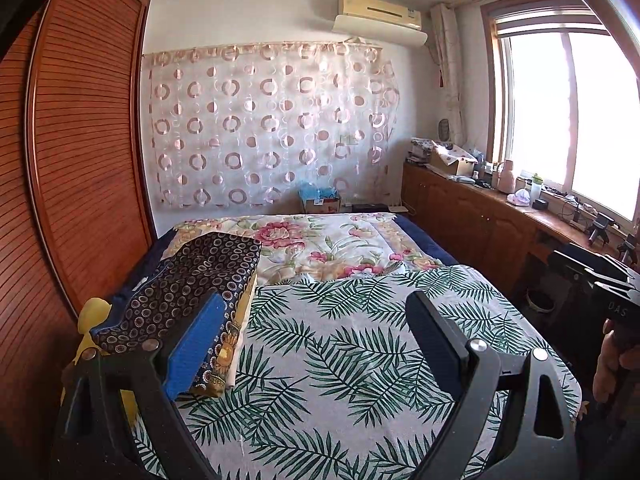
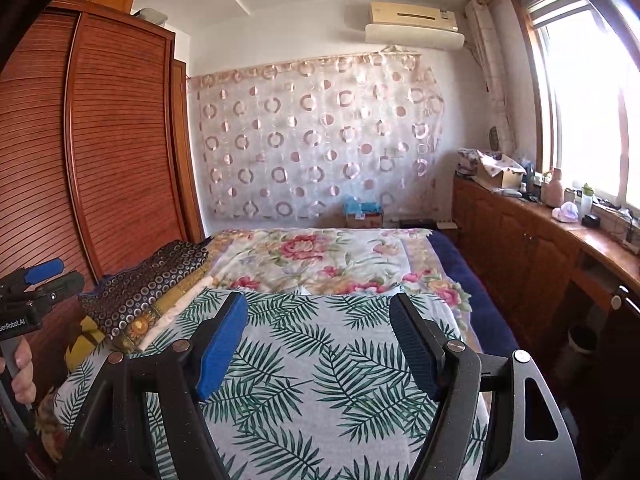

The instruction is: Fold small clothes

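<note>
Both of my tools sit nearest the lens, and both are idle: my left gripper (image 1: 312, 344) has its blue-padded fingers spread wide with nothing between them, and my right gripper (image 2: 320, 344) is just as far apart and just as empty. Between and beyond the fingers, filling the lower middle of each frame, lies the white cloth printed with green palm fronds (image 1: 360, 340), spread flat over the near end of the bed; I cannot tell whether it is a garment waiting to be folded or only the work surface. At the left of both views, just beside that cloth's left edge, sits a stack of folded clothes (image 1: 192, 280), topped by a dark piece patterned with small rings, with a yellow sunflower-print layer and a pale layer showing at its edge beneath. I judge those pieces to be finished work, set aside neatly. No loose, crumpled small garment shows anywhere in reach, so I read this as either a pause between items or close to the end. If the palm cloth is itself to be folded, that is what remains, and it is untouched. Further up the frame a floral quilt with pink blossoms (image 1: 320, 244) covers the far half of the bed. A slatted reddish wooden wardrobe (image 1: 80, 140) fills the left side, and a long wooden cabinet (image 1: 480, 220) runs along the right under the window.
</note>
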The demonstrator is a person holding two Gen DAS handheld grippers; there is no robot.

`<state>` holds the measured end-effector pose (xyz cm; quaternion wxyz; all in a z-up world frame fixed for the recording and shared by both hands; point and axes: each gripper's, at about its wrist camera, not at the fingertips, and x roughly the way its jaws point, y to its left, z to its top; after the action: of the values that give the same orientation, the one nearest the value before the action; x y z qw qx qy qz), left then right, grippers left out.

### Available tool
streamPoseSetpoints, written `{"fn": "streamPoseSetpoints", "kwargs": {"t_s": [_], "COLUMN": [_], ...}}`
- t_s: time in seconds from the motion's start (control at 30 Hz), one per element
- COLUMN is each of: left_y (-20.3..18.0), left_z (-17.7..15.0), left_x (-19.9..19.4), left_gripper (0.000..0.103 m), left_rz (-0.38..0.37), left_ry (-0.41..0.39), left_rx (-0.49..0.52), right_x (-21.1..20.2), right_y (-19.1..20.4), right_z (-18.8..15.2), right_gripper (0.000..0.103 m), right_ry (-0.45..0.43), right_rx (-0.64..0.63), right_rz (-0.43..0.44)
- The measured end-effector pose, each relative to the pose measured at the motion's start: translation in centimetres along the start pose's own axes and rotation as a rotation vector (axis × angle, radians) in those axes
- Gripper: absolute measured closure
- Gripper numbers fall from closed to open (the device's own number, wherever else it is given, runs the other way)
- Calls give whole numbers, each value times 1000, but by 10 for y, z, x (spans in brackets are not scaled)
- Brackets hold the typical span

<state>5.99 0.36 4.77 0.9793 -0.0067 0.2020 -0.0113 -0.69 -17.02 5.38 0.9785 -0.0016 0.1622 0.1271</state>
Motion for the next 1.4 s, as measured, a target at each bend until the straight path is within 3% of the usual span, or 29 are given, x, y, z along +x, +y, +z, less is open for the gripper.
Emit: {"fn": "streamPoseSetpoints", "kwargs": {"t_s": [1.4], "left_y": [-1], "left_z": [0], "left_x": [-6], "left_gripper": [10], "left_rz": [1], "left_ry": [-7], "left_rx": [1], "right_x": [0], "right_y": [-23], "right_z": [3], "right_gripper": [28], "right_ry": [13], "right_rx": [-4], "right_rz": [2]}}
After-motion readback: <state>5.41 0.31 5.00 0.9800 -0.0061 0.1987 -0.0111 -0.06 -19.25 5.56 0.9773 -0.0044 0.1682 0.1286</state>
